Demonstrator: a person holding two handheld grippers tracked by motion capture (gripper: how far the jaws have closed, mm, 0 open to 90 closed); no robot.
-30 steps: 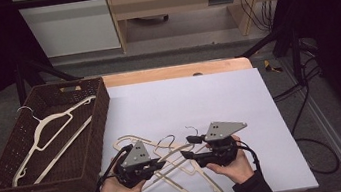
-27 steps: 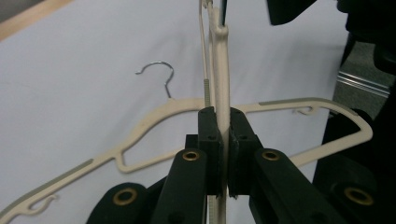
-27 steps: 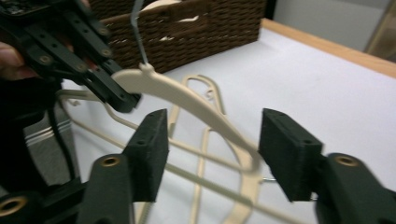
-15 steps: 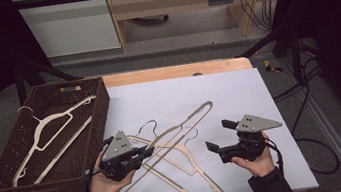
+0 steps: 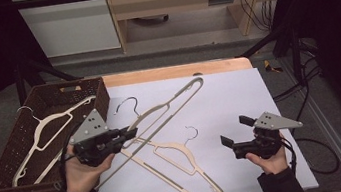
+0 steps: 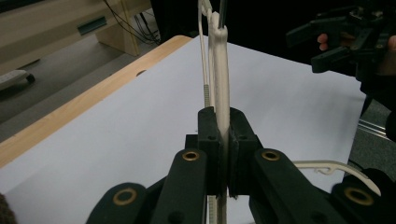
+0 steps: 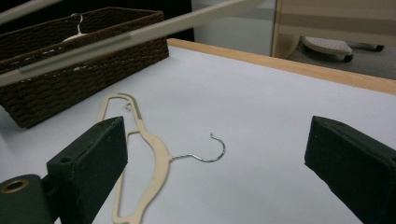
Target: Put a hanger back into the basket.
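Hanger clamped in left tool, clear of basket rim; right tool just widened, empty.

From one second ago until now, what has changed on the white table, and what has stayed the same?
The left gripper, shut on one cream plastic hanger, lifted it off the table toward the brown wicker basket. The right gripper let go, its jaws just opening with nothing between them, and drew away to the right. The second cream hanger stayed flat on the white table; the basket's hanger stayed too.

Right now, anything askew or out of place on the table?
Nothing damaged or spilled. One hanger hangs tilted above the table, clamped in the left gripper. Another hanger lies flat on the white sheet, outside the basket.
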